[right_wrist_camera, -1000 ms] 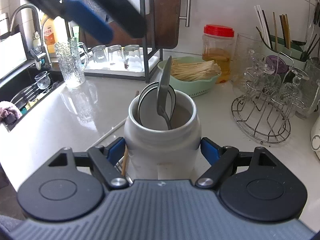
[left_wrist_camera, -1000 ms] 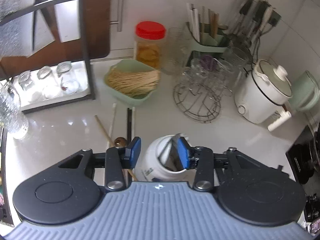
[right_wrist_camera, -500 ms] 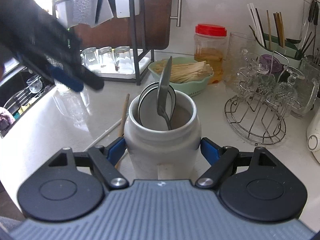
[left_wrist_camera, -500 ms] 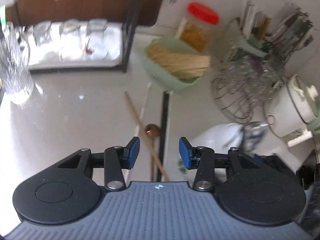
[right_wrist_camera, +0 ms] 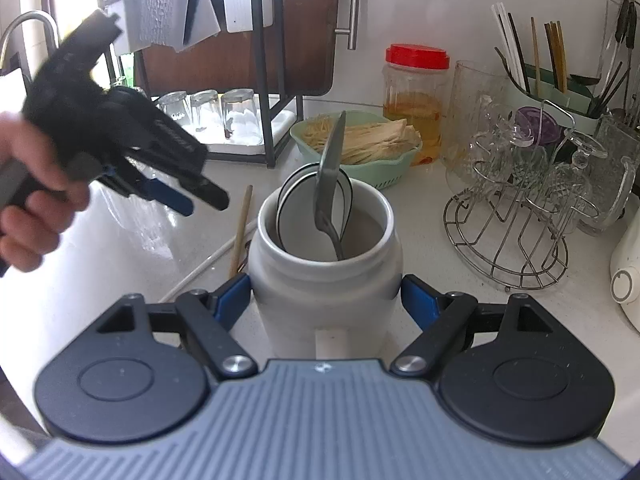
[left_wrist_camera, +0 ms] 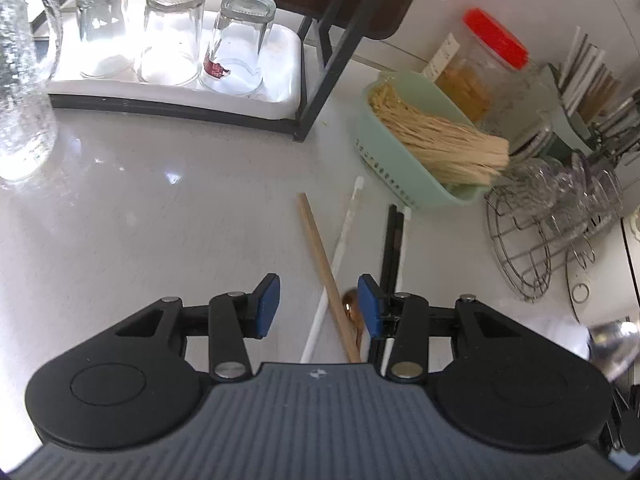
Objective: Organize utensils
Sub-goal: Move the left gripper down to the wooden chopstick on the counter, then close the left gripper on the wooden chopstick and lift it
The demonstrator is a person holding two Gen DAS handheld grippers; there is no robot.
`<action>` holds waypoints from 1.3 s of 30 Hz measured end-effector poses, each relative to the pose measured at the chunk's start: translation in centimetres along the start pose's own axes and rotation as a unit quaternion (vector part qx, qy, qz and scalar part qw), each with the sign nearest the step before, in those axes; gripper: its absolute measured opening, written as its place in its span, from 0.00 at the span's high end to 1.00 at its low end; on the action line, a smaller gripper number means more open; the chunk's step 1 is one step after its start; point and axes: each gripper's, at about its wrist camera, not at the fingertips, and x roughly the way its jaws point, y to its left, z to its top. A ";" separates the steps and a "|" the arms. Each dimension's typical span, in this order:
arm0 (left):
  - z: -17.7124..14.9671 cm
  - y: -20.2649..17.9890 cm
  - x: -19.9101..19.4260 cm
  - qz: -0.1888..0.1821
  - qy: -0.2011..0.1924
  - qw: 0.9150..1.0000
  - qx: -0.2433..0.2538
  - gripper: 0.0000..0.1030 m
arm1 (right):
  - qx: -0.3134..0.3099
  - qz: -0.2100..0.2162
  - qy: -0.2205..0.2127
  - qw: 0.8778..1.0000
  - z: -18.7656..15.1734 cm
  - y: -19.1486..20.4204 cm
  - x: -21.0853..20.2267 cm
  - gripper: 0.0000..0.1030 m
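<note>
Utensils lie loose on the pale countertop [left_wrist_camera: 140, 208] in the middle of the left wrist view: a wooden chopstick [left_wrist_camera: 320, 256] running from centre down toward the camera, a white chopstick [left_wrist_camera: 344, 236] crossing just beside it, a pair of black chopsticks [left_wrist_camera: 390, 248] with another white stick alongside to the right, and a small brown spoon [left_wrist_camera: 351, 308] whose bowl shows between the blue pads. The left gripper [left_wrist_camera: 318, 306] hangs over these with its jaws about half apart and nothing clamped; the sticks lie below the gap, not pinched. In the right wrist view this same gripper appears blurred at the left edge, carried by a hand [right_wrist_camera: 28, 216].

The right gripper [right_wrist_camera: 326, 300] has its blue pads pressed on either side of a white ceramic jar [right_wrist_camera: 324, 280] at frame centre, gripping it. Inside the jar a metal spoon [right_wrist_camera: 330, 184] stands bowl-up, leaning on a white spoon with a dark rim [right_wrist_camera: 298, 208].

Toward the upper right sit a green basket [right_wrist_camera: 384, 172] of pale sticks, a red-lidded jar [right_wrist_camera: 414, 100] behind it, and a wire rack [right_wrist_camera: 504, 240] holding glassware. Upturned glasses [left_wrist_camera: 172, 36] stand on a white tray at the upper left of the left wrist view.
</note>
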 end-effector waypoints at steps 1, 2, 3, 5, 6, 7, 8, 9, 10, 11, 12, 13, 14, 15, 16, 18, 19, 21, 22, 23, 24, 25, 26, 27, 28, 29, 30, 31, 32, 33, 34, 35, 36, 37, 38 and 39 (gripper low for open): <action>0.3 0.0 0.5 0.001 0.001 1.000 -0.001 0.54 | -0.001 0.000 0.001 1.000 0.0 0.0 0.0 0.18; 0.6 0.0 1.1 0.002 0.001 1.000 0.001 0.54 | -0.001 0.001 0.003 1.000 0.0 0.0 0.0 0.18; 0.9 -0.1 1.6 0.005 -0.001 1.000 0.002 0.54 | -0.002 0.002 0.004 1.000 0.1 -0.1 0.1 0.18; 1.5 -0.1 2.4 0.011 -0.002 1.000 -0.001 0.54 | -0.004 0.005 0.009 1.000 0.2 -0.2 0.2 0.18; 1.9 -0.1 2.8 0.014 -0.003 1.000 -0.003 0.55 | -0.005 0.006 0.013 1.000 0.3 -0.3 0.2 0.18; 2.2 -0.1 3.2 0.018 -0.006 1.000 -0.005 0.55 | -0.006 0.006 0.015 1.000 0.4 -0.3 0.3 0.18; 2.5 -0.1 3.5 0.020 -0.007 1.000 -0.006 0.56 | -0.007 0.006 0.017 1.000 0.4 -0.3 0.3 0.18; 2.7 -0.1 3.7 0.022 -0.007 1.000 -0.006 0.58 | -0.007 0.006 0.018 1.000 0.4 -0.2 0.3 0.18; 3.0 -0.1 4.1 0.023 -0.006 1.000 -0.007 0.58 | -0.007 0.006 0.020 1.000 0.5 -0.2 0.3 0.18; 3.1 -0.1 4.4 0.023 -0.002 1.000 -0.008 0.59 | -0.006 0.006 0.021 1.000 0.5 -0.3 0.3 0.18; 3.2 -0.1 4.7 0.022 0.002 1.000 -0.008 0.64 | -0.005 0.005 0.022 1.000 0.5 -0.3 0.4 0.18; 3.3 -0.3 5.0 0.022 0.006 1.000 -0.006 0.68 | -0.005 0.005 0.023 1.000 0.5 -0.3 0.4 0.18; 3.4 -0.5 5.2 0.023 0.008 1.000 0.000 0.72 | -0.003 0.005 0.024 1.000 0.6 -0.3 0.4 0.18; 3.5 -0.8 5.4 0.027 0.009 1.000 0.007 0.73 | -0.001 0.005 0.027 1.000 0.6 -0.3 0.4 0.18; 3.6 -1.1 5.5 0.030 0.008 0.999 0.011 0.73 | 0.001 0.005 0.029 1.000 0.7 -0.3 0.5 0.18; 3.6 -1.6 5.7 0.041 0.005 0.999 0.027 0.73 | 0.005 0.005 0.033 0.999 0.7 -0.4 0.5 0.18; 3.7 -1.9 5.9 0.050 0.003 0.998 0.038 0.73 | 0.006 0.005 0.034 0.999 0.8 -0.4 0.5 0.18; 3.9 -2.3 6.1 0.059 0.004 0.997 0.046 0.73 | 0.008 0.003 0.037 0.999 0.8 -0.3 0.6 0.18; 4.1 -2.4 6.2 0.061 0.005 0.997 0.047 0.73 | 0.009 0.002 0.038 0.999 0.9 -0.3 0.6 0.18; 4.2 -2.5 6.3 0.065 0.006 0.997 0.050 0.73 | 0.009 0.002 0.038 0.999 0.9 -0.3 0.6 0.18; 4.3 -2.6 6.4 0.069 0.007 0.996 0.053 0.73 | 0.010 0.002 0.039 0.999 0.9 -0.3 0.6 0.18; 4.5 -2.7 6.5 0.072 0.008 0.996 0.055 0.73 | 0.010 0.002 0.039 0.999 0.9 -0.4 0.6 0.18; 4.6 -2.8 6.7 0.075 0.011 0.995 0.057 0.75 | 0.010 0.002 0.039 0.999 0.9 -0.4 0.6 0.18; 4.8 -2.9 6.7 0.080 0.013 0.995 0.056 0.81 | 0.011 0.001 0.038 0.999 0.9 -0.4 0.6 0.18; 4.9 -3.0 6.8 0.084 0.015 0.995 0.057 0.83 | 0.010 0.001 0.038 0.999 0.9 -0.3 0.6 0.18; 5.0 -3.1 6.9 0.085 0.018 0.994 0.061 0.85 | 0.010 0.000 0.037 0.999 0.9 -0.3 0.6 0.18; 5.1 -3.3 7.0 0.086 0.018 0.994 0.065 0.85 | 0.010 0.000 0.037 0.999 0.8 -0.3 0.6 0.18; 5.1 -3.4 7.0 0.088 0.018 0.994 0.070 0.85 | 0.010 0.000 0.038 0.999 0.8 -0.3 0.6 0.18; 5.0 -3.5 7.0 0.091 0.019 0.993 0.075 0.86 | 0.009 -0.001 0.039 0.999 0.9 -0.3 0.6 0.18; 5.0 -3.6 7.0 0.092 0.019 0.992 0.079 0.87 | 0.008 -0.002 0.040 0.999 0.9 -0.2 0.6 0.18; 4.9 -3.7 7.1 0.091 0.020 0.992 0.081 0.88 | 0.007 -0.002 0.040 0.999 0.9 -0.2 0.6 0.18; 4.9 -3.8 7.1 0.090 0.020 0.992 0.083 0.89 | 0.008 -0.001 0.040 0.999 0.9 -0.3 0.6 0.18; 4.9 -3.8 7.0 0.088 0.021 0.992 0.083 0.90 | 0.007 -0.001 0.040 0.999 0.9 -0.3 0.6 0.18; 4.8 -3.8 6.8 0.086 0.020 0.993 0.082 0.91 | 0.007 -0.002 0.040 0.999 0.9 -0.3 0.6 0.18; 4.7 -3.9 6.6 0.085 0.017 0.993 0.084 0.93 | 0.007 -0.002 0.040 0.999 0.9 -0.3 0.6 0.18; 4.6 -4.1 6.4 0.085 0.014 0.992 0.088 0.93 | 0.007 -0.001 0.040 0.999 0.9 -0.3 0.6 0.18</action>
